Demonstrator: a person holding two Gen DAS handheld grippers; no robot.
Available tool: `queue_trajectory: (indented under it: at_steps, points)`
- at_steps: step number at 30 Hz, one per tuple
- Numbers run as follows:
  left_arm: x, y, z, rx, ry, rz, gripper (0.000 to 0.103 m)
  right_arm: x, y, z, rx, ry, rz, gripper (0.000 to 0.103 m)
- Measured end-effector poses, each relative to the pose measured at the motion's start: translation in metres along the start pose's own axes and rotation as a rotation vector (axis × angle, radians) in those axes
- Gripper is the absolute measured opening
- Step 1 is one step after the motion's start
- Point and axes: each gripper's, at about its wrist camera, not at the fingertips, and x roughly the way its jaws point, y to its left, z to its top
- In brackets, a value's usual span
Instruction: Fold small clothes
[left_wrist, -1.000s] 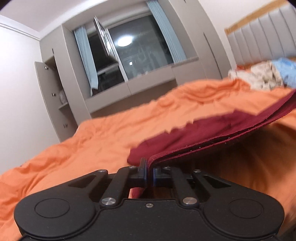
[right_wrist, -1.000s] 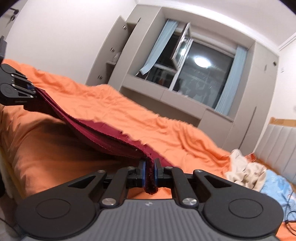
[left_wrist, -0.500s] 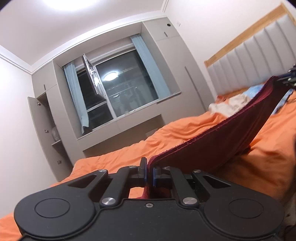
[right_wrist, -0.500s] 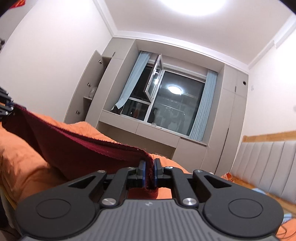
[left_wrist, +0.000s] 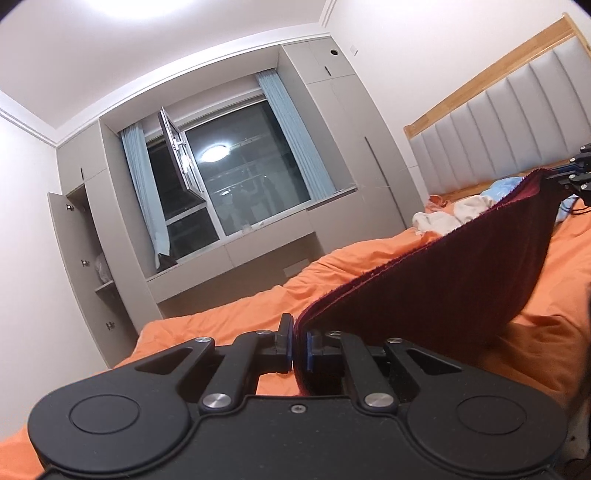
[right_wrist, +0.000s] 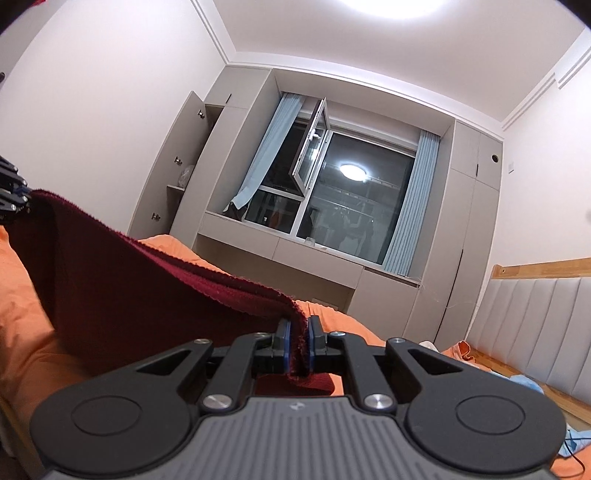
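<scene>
A dark red cloth (left_wrist: 443, 288) hangs stretched between my two grippers, lifted above the orange bed (left_wrist: 229, 317). My left gripper (left_wrist: 298, 349) is shut on one end of it. My right gripper (right_wrist: 298, 345) is shut on the other end of the dark red cloth (right_wrist: 129, 291). The right gripper shows at the far right edge of the left wrist view (left_wrist: 578, 177). The left gripper shows at the far left edge of the right wrist view (right_wrist: 13, 195). The cloth sags in the middle, and its lower edge is hidden behind the gripper bodies.
A pile of white and blue clothes (left_wrist: 461, 210) lies on the bed near the grey padded headboard (left_wrist: 517, 129). A window with blue curtains (right_wrist: 332, 199) and grey cabinets (left_wrist: 92, 251) line the far wall. An orange item (right_wrist: 461, 349) lies by the headboard.
Both grippers have lifted the dark red cloth off the bed and tilted upward. The cloth now hangs in the air between them instead of lying low over the bedding.
</scene>
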Motion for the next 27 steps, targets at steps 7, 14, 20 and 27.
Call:
queue_trajectory:
  at_steps: [7,14,20,27]
  points:
    - [0.08,0.012,0.005,-0.007,0.02,0.026,0.009,0.093,-0.009,-0.012,0.02,0.047,-0.01,0.01]
    - [0.183,0.025,-0.005,-0.024,0.107,0.03,0.009,0.191,-0.011,-0.033,-0.02,0.133,0.031,0.01]
    - [0.271,0.037,-0.029,-0.046,0.232,0.01,0.009,0.268,-0.002,-0.058,-0.048,0.236,0.082,0.01]
    - [0.35,0.039,-0.074,-0.056,0.39,0.001,0.009,0.327,0.021,-0.095,-0.078,0.348,0.13,0.01]
